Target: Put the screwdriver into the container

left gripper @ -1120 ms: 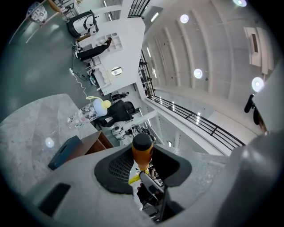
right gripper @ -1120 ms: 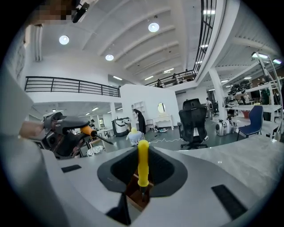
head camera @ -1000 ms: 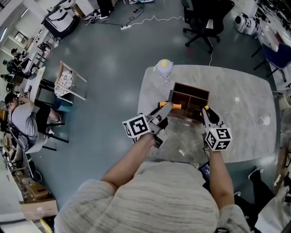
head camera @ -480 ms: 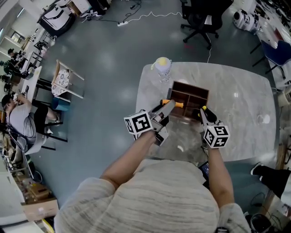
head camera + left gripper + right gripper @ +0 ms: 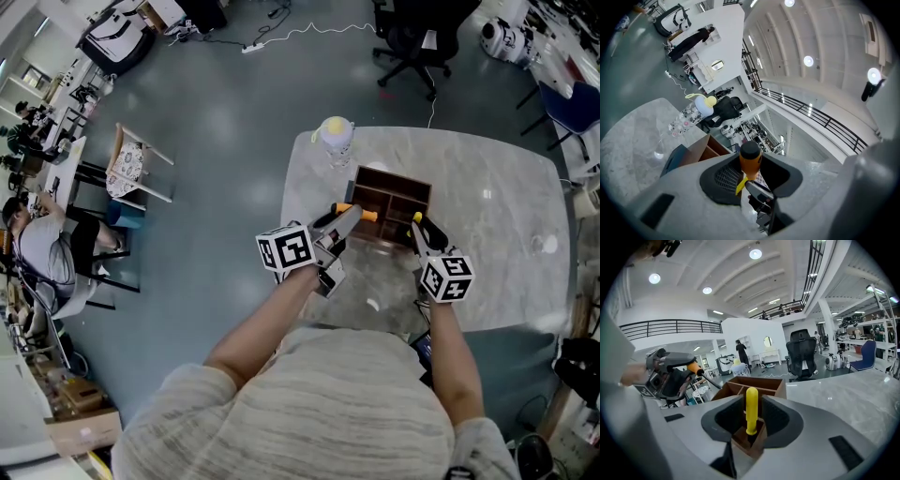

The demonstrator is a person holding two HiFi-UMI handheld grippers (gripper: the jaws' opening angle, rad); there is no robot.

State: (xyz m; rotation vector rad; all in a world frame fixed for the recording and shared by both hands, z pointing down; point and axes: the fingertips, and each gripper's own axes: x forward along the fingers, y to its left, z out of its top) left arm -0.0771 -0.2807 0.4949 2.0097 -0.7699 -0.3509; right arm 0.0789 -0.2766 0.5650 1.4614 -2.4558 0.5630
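A brown wooden container with compartments stands on the marble table. My left gripper is at its near left corner and is shut on an orange-handled screwdriver. Its orange handle stands up between the pads, and the container lies beyond. From the right gripper view, the left gripper holds the shaft pointing toward the container. My right gripper is at the near right corner. A yellow screwdriver handle stands upright between its pads, and its lower end sits in the box corner.
A patterned bottle with a yellow cap stands at the table's far left edge, just behind the container. A small clear object lies at the right. A black office chair stands on the floor beyond the table.
Both grippers have stayed at the container's near edge with their screwdrivers. Only the head view has shifted slightly.
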